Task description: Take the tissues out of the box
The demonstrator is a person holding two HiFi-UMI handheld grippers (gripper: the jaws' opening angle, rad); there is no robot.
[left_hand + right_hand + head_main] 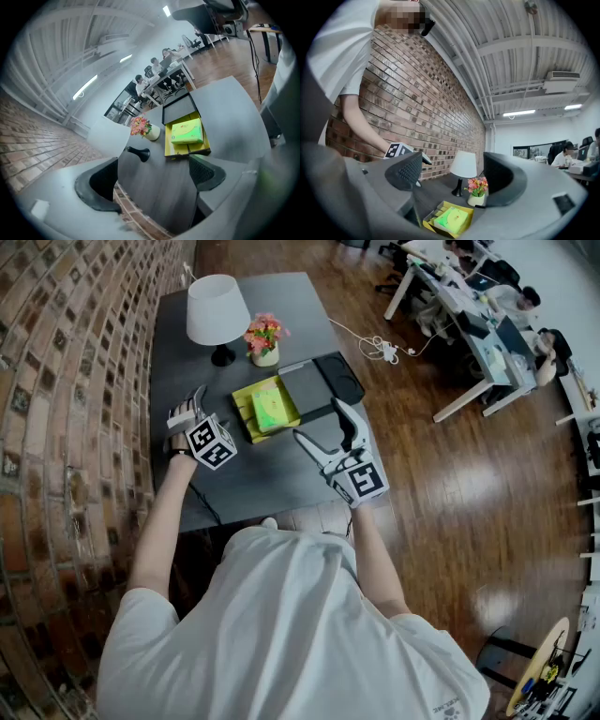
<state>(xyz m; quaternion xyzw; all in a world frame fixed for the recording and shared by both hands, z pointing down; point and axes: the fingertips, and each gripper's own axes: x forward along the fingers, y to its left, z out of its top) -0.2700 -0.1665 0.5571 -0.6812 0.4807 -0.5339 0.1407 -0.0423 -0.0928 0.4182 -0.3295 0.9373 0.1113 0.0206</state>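
Left tool [157,174], right tool [454,174] released, empty. Tissues [271,407] ahead; unpinned yellow box [243,414] may lift along.

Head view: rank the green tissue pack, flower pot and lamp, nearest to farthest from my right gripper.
From the right gripper:
1. The green tissue pack, in the yellow box, to its left.
2. The flower pot, beyond the box.
3. The lamp, farthest back and left.
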